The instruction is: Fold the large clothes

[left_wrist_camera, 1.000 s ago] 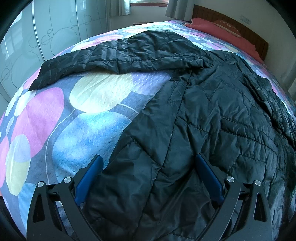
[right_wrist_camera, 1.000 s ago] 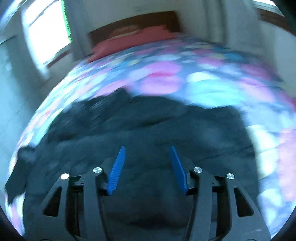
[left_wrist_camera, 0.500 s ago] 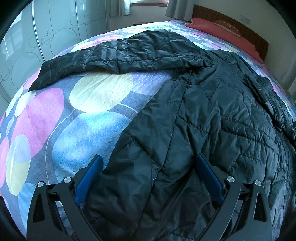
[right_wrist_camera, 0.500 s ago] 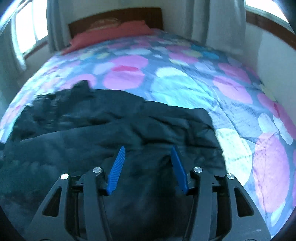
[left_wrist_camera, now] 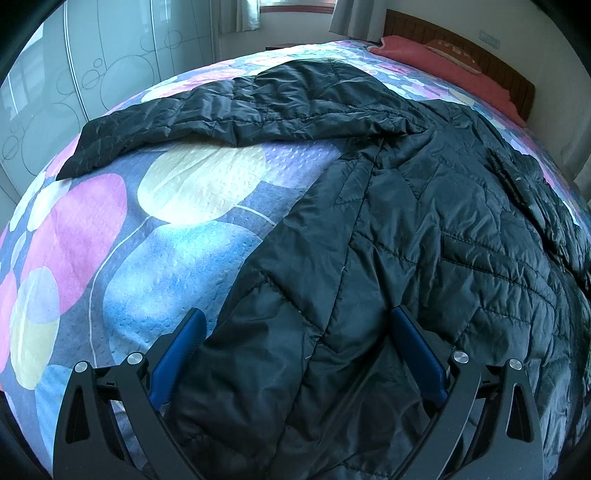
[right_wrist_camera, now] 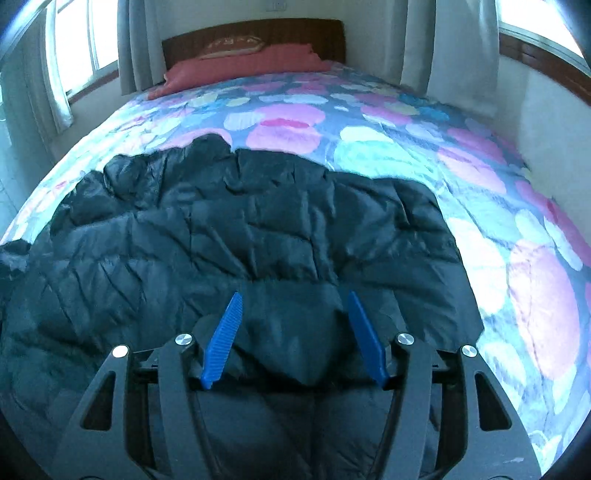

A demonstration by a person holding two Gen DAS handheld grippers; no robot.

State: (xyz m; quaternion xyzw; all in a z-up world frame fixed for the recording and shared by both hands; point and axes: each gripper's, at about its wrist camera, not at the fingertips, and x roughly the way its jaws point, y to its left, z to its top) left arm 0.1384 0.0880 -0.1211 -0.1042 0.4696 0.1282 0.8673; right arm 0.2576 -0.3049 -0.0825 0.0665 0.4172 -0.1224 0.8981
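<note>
A large black quilted jacket lies spread on the bed, one sleeve stretched out to the far left. My left gripper is open wide, its blue pads astride the jacket's near hem. In the right wrist view the jacket lies rumpled across the bed, with a fold lying over its near right part. My right gripper is open just above that fold, holding nothing.
The bedspread has big pink, blue and yellow circles. Red pillows and a wooden headboard are at the far end. Glass wardrobe doors stand left of the bed. A wall and curtained windows flank the right side.
The right gripper has swung from a blurred view to a steady one facing the headboard over the jacket. The left gripper has stayed still and open.
</note>
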